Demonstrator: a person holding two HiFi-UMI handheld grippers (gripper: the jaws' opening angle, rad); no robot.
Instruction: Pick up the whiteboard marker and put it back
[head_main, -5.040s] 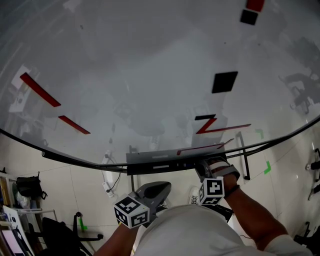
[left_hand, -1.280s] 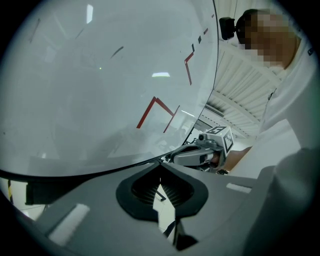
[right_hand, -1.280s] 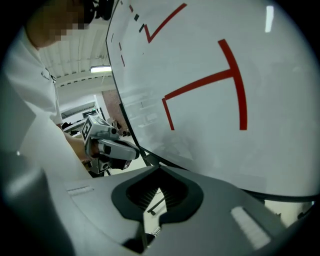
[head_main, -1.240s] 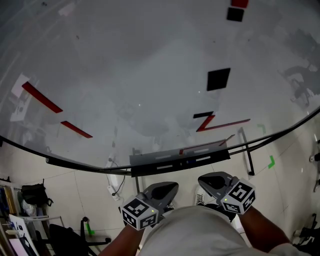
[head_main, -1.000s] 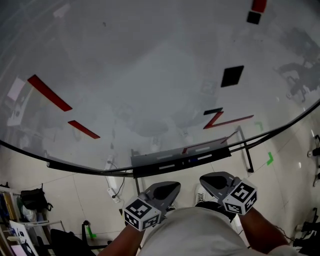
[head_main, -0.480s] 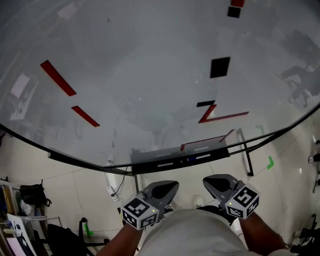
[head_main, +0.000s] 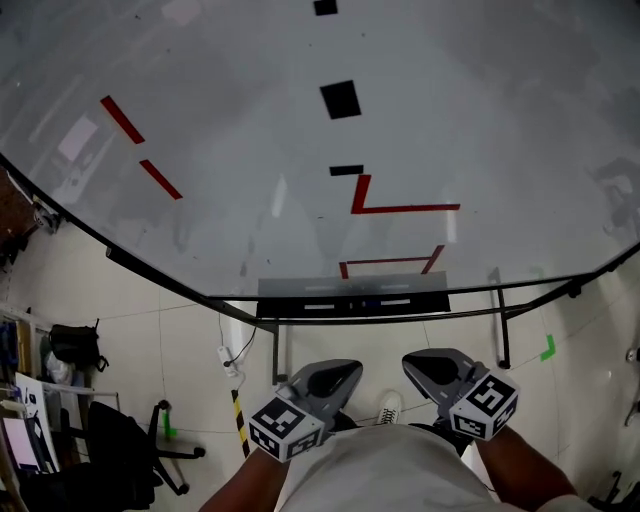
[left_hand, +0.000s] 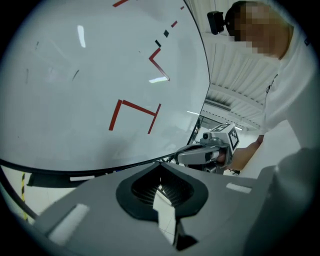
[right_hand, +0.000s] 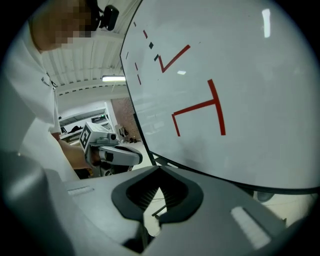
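My left gripper and right gripper are both clamped together on nothing, held low by my waist. The marker seems to lie ahead in the tray under the whiteboard, so I judge the job done.

front: whiteboard blocks | marker tray juts below | floor gap open

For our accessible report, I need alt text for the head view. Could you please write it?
The left tool and right tool are held low, both shut and empty, below the tray of a whiteboard. The board carries red lines and black squares.
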